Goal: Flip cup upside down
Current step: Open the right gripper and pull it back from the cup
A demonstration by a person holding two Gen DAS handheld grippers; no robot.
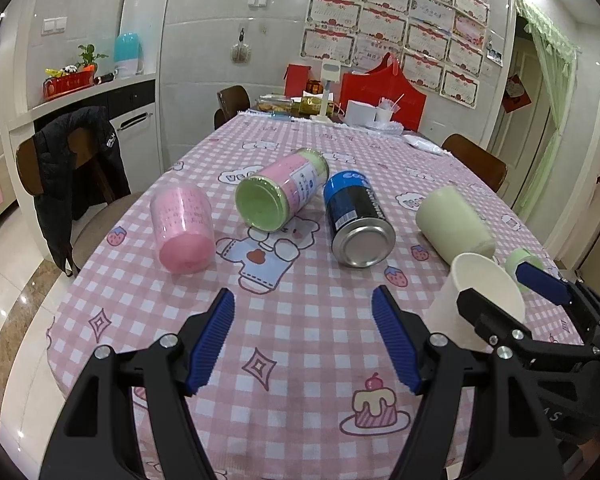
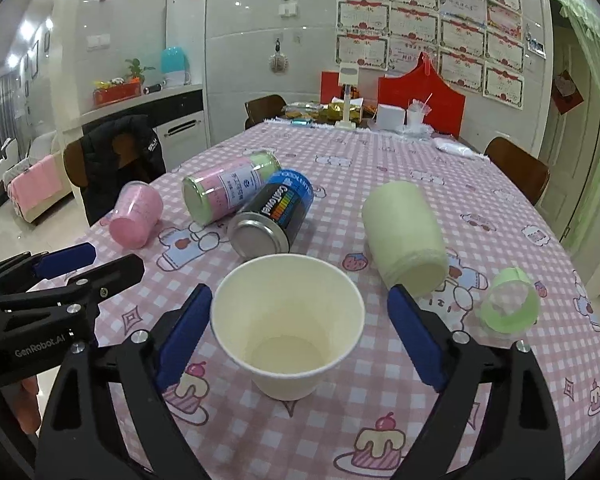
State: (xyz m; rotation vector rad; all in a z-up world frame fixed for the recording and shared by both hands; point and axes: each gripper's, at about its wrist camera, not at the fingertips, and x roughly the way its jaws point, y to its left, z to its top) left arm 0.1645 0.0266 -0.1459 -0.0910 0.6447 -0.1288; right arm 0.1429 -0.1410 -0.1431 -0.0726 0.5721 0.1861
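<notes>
A white paper cup point(image 2: 286, 320) stands upright, mouth up, on the pink checked tablecloth point(image 2: 260, 440). My right gripper point(image 2: 300, 300) is open with its blue fingers on either side of the cup; the left pad point(image 2: 184, 336) is close to the rim and the right pad point(image 2: 416, 340) stands apart. In the left wrist view the cup point(image 1: 476, 300) shows at the right with the right gripper point(image 1: 508, 292) around it. My left gripper point(image 1: 304, 340) is open and empty over bare cloth, left of the cup.
Lying on the table behind the cup are a pink cup point(image 2: 136, 216), a pink-and-green canister point(image 2: 228, 188), a blue-and-black can point(image 2: 272, 216) and a pale green cup point(image 2: 404, 236). A small green ring-shaped cup point(image 2: 508, 304) lies at the right. Chairs point(image 2: 516, 168) surround the table.
</notes>
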